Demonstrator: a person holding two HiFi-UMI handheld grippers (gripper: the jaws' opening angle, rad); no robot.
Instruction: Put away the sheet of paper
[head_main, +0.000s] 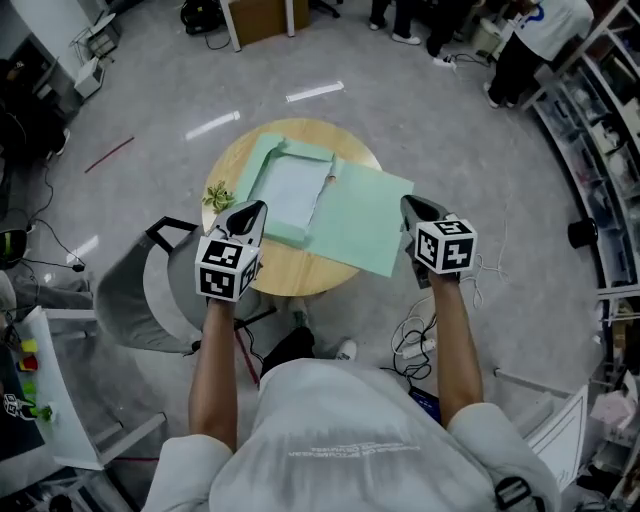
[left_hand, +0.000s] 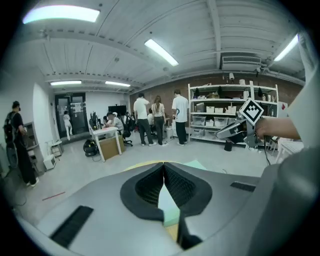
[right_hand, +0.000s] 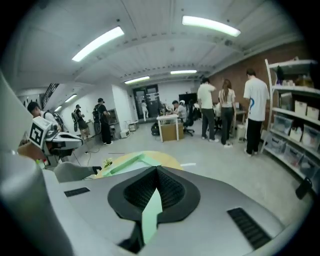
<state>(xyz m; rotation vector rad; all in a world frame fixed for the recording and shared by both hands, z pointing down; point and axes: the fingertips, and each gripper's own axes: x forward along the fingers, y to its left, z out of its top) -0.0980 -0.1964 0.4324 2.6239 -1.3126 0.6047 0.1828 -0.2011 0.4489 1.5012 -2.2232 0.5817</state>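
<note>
Hands raised: the person's bare left forearm and right forearm reach forward side by side, well apart and roughly parallel, each ending in a hand-held gripper. The left gripper points ahead and somewhat downward, and its dark jaws meet at the tips. Its marker cube sits above the wrist, facing up. The right gripper is held about level with the left and tilts downward in the same way, its jaws pressed together. Its own marker cube is turned up toward the head. From each gripper's view, the other gripper shows off to the side, held in a hand.
</note>
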